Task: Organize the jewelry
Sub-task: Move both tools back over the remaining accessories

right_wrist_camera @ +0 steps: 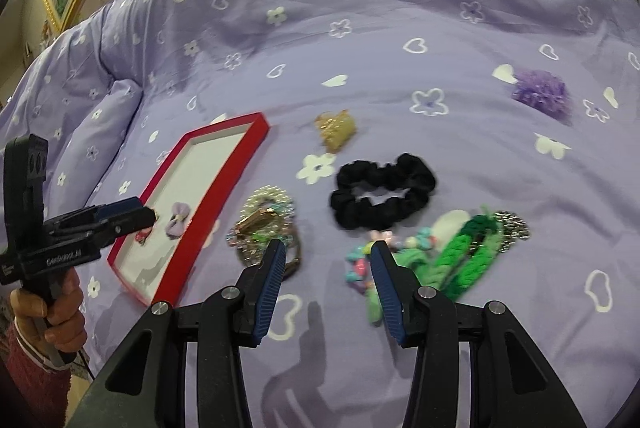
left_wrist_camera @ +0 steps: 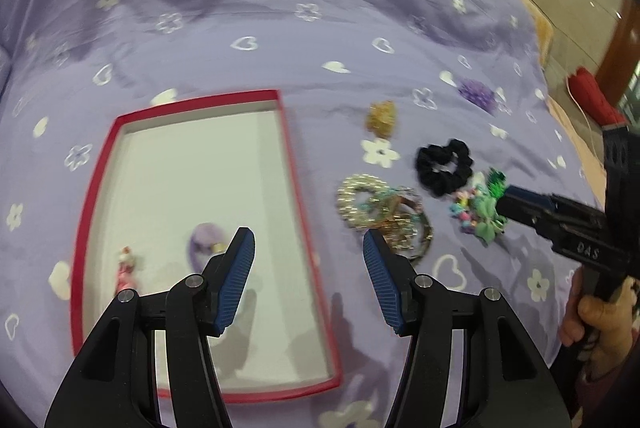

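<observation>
Both grippers spread wide, nothing held, over the jewelry on the bed.

My left gripper (left_wrist_camera: 309, 246) hovers above the red tray (left_wrist_camera: 288, 132), which holds a purple bow (left_wrist_camera: 206, 242) and a pink clip (left_wrist_camera: 127, 268). My right gripper (right_wrist_camera: 328, 260) sits between the beaded bracelets (right_wrist_camera: 266, 224) and the green ties (right_wrist_camera: 468, 260). Beyond lie a black scrunchie (right_wrist_camera: 382, 190), gold clip (right_wrist_camera: 335, 130) and purple pompom (right_wrist_camera: 542, 94) on the bedspread (right_wrist_camera: 380, 40).

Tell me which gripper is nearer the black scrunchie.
Right. The right gripper hangs open just short of the black scrunchie, over the beaded pieces. The left gripper is open over the red tray's edge, farther off.
</observation>
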Demonstrator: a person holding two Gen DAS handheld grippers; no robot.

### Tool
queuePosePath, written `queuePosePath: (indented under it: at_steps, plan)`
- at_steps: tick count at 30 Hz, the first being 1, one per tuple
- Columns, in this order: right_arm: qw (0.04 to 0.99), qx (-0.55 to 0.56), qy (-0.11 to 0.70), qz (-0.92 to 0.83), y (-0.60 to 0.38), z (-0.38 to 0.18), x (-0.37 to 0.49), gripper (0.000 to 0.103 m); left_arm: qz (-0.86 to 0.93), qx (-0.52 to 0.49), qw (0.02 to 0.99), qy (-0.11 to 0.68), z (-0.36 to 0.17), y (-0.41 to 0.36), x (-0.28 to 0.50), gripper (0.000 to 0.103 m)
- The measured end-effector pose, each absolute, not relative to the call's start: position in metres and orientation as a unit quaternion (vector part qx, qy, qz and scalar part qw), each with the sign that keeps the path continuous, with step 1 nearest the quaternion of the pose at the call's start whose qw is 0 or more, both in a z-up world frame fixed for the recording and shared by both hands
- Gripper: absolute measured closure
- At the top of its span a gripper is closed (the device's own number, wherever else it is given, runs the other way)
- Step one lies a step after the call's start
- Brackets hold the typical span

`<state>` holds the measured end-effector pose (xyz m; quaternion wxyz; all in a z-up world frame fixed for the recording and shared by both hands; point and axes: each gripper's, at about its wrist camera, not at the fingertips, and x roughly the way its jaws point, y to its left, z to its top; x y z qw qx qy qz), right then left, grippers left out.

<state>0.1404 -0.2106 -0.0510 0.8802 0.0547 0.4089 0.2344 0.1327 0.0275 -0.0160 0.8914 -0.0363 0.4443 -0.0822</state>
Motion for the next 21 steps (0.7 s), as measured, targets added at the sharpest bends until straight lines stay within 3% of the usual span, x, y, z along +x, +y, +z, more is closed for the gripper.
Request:
queuePosePath:
  at_steps: [21]
  plan:
    - [0.882, 0.072, 0.411, 0.217, -0.244, -0.057, 0.181, 0.057, -0.139, 0.008, 0.874, 0.466, -0.033, -0.044, 0.163, 0.047]
